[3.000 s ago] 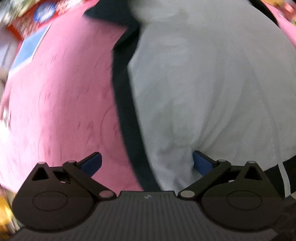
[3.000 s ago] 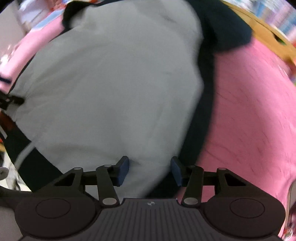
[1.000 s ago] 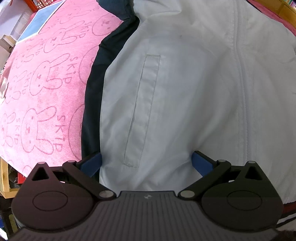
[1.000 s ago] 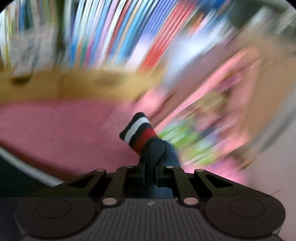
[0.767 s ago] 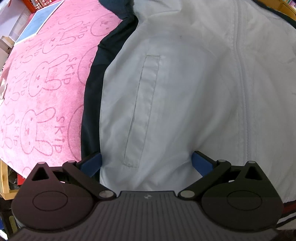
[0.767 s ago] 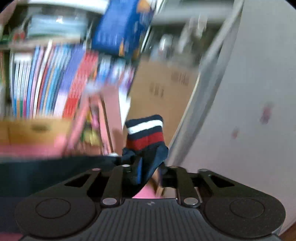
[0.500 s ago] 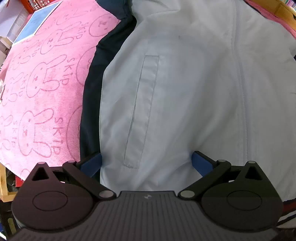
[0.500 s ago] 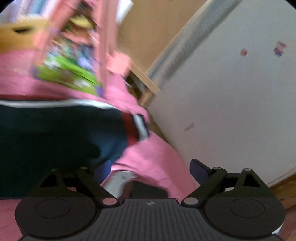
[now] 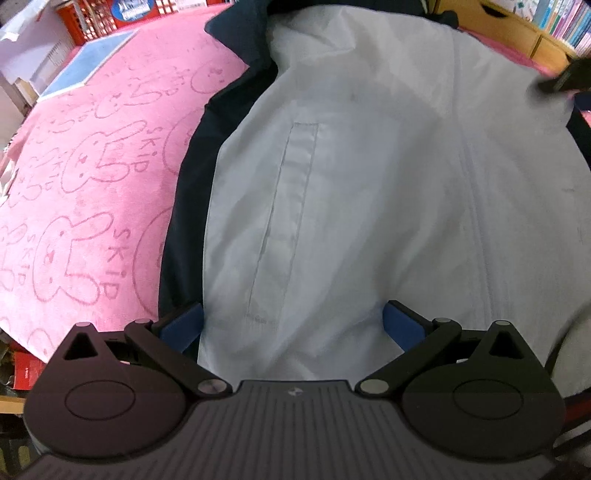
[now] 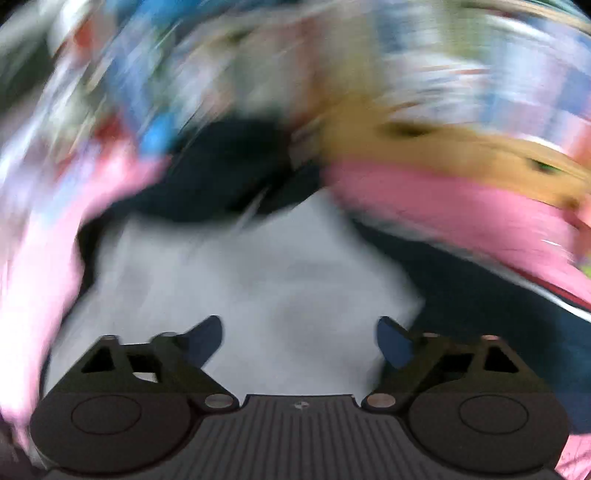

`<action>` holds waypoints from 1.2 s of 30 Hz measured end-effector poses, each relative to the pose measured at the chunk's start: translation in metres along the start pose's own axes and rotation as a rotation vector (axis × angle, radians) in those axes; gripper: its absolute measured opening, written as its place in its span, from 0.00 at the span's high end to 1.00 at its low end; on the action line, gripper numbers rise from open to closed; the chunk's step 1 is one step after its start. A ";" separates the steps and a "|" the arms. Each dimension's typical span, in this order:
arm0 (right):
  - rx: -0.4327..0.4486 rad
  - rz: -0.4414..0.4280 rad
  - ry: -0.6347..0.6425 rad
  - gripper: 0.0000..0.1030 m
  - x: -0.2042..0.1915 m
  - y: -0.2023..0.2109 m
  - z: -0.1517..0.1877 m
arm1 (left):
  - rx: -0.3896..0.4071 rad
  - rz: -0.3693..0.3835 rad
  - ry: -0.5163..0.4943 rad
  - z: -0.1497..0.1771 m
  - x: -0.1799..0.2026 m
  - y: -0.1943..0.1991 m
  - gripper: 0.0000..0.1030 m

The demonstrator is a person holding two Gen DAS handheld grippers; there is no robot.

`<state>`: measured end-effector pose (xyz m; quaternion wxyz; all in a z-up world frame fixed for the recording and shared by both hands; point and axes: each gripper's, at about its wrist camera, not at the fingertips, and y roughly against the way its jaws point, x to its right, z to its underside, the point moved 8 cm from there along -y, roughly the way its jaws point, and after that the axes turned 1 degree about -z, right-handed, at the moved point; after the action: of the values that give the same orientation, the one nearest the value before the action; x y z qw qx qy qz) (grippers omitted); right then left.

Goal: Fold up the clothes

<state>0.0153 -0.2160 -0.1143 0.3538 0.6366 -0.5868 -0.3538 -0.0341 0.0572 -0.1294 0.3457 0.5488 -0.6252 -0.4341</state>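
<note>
Pale grey zip-front jacket with navy sleeves point(image 9: 369, 192) lies flat on pink bunny-print blanket point(image 9: 92, 177). Left gripper point(image 9: 293, 325) and right gripper point(image 10: 299, 339) both spread, empty, over the hem. Pinch both hem corners evenly; right view is blurred.

Pink bunny-print blanket point(image 9: 92, 177); red crate point(image 9: 88, 22); books point(image 9: 569, 20) behind.

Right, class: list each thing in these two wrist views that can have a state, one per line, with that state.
Left gripper: jaws open, holding nothing, over the jacket's hem.
Right gripper: jaws open, empty; view heavily blurred.
Jacket: spread flat, white front up, closed down the middle.
Pocket: lying flat, closed.
Navy sleeve: lying along the jacket's side, not folded in.
Pink blanket: spread flat under the jacket.
</note>
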 end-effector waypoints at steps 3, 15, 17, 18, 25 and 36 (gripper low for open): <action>-0.112 -0.013 0.139 0.28 -0.048 -0.025 0.020 | 0.046 0.003 0.010 0.008 0.000 0.004 0.00; -0.053 0.150 -0.150 0.16 0.010 -0.078 -0.063 | 0.086 0.036 -0.032 0.012 -0.001 0.005 0.00; -0.024 0.171 -0.242 0.18 0.024 -0.076 -0.081 | 0.077 0.046 -0.051 0.012 -0.001 0.005 0.00; 0.023 0.147 -0.243 0.18 0.022 -0.066 -0.088 | 0.073 0.050 -0.060 0.012 -0.001 0.005 0.00; 0.187 0.153 -0.254 0.11 0.065 -0.060 -0.146 | 0.017 0.076 -0.115 0.011 0.001 0.004 0.00; 0.026 0.070 -0.101 0.56 0.068 -0.149 -0.143 | -0.067 0.075 -0.136 0.007 0.003 0.001 0.00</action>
<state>0.2171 -0.2695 -0.1741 0.3276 0.6018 -0.6303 -0.3651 -0.0408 0.0555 -0.1312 0.3365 0.4822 -0.6524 -0.4781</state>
